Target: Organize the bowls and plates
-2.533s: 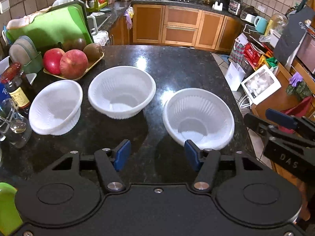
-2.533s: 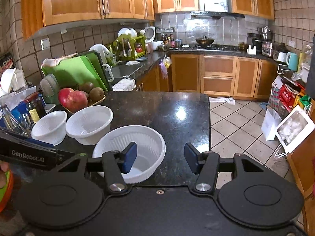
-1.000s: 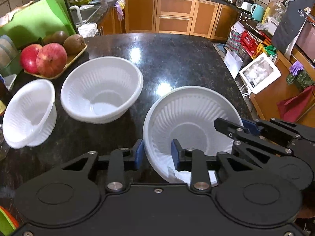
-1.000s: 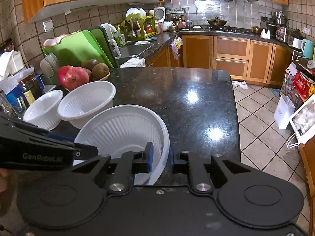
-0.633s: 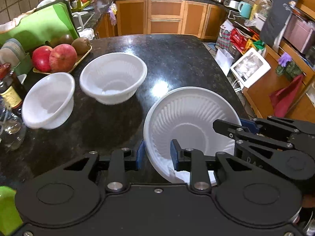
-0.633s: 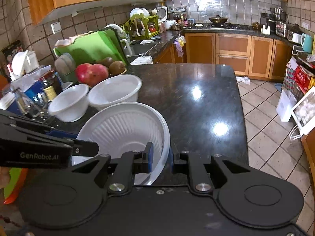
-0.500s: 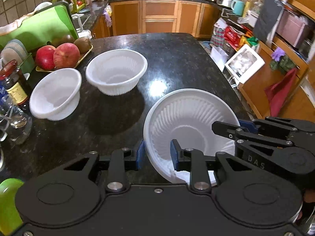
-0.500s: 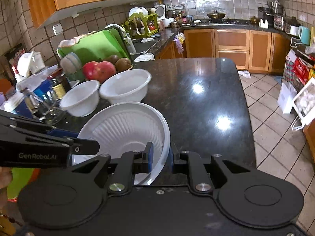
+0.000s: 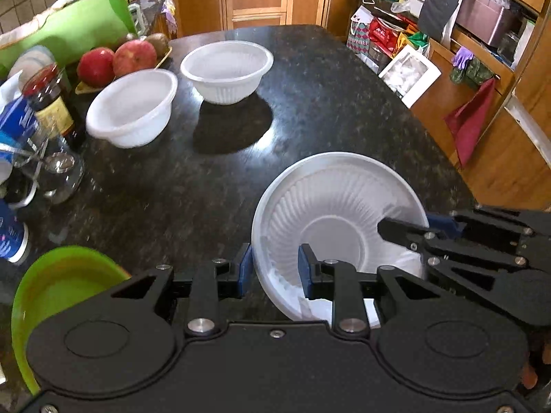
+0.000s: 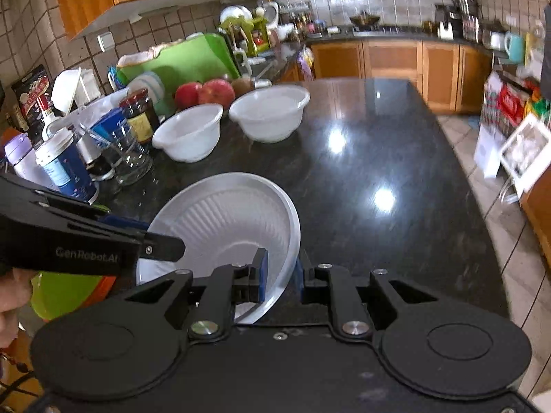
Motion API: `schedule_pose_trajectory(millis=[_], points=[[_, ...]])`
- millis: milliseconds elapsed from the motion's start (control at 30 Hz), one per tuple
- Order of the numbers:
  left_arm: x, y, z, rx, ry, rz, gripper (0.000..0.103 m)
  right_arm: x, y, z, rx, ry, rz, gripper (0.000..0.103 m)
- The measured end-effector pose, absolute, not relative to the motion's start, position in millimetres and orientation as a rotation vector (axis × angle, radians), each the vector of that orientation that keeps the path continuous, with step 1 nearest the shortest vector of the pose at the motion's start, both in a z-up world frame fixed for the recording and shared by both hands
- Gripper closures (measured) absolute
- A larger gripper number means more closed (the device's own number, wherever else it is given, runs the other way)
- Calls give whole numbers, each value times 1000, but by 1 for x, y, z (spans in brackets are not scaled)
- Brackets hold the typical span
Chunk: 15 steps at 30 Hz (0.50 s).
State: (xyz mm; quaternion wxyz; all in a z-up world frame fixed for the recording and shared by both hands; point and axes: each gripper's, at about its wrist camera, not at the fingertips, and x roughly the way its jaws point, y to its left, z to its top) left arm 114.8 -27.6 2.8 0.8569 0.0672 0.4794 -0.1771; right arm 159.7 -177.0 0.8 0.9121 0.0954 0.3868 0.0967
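Observation:
Both grippers hold one large white ribbed bowl [image 9: 337, 213] above the near end of the dark granite counter [image 9: 310, 79]. My left gripper [image 9: 275, 270] is shut on its near-left rim, and in the right wrist view my right gripper [image 10: 280, 275] is shut on the bowl's [image 10: 224, 220] right rim. Each gripper shows in the other's view, the right one [image 9: 406, 230] at the bowl's right side. Two more white bowls stand farther back on the counter: one at the left [image 9: 132, 106] and a ribbed one [image 9: 225, 65] behind it to the right.
A green bowl [image 9: 58, 292] sits at the near left below my left gripper. Jars, a glass [image 9: 58, 175] and bottles crowd the counter's left edge. A tray of red fruit [image 9: 117, 60] and a green cutting board [image 9: 69, 34] stand behind the bowls. The counter's right edge drops to the floor.
Both grippers have carried the large bowl back toward the near end of the counter. The two other bowls now lie farther away, and the green bowl has come into view.

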Motion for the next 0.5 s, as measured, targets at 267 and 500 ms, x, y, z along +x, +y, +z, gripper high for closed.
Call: schedule_pose_trajectory(millis=[267,500], points=[[113,-22,-6,145,1016,-431,67,157,-170,-5,238,811,114,85],[118,-18,-13,128,1016,-476,66,155,-170,-8,233,782,68,80]])
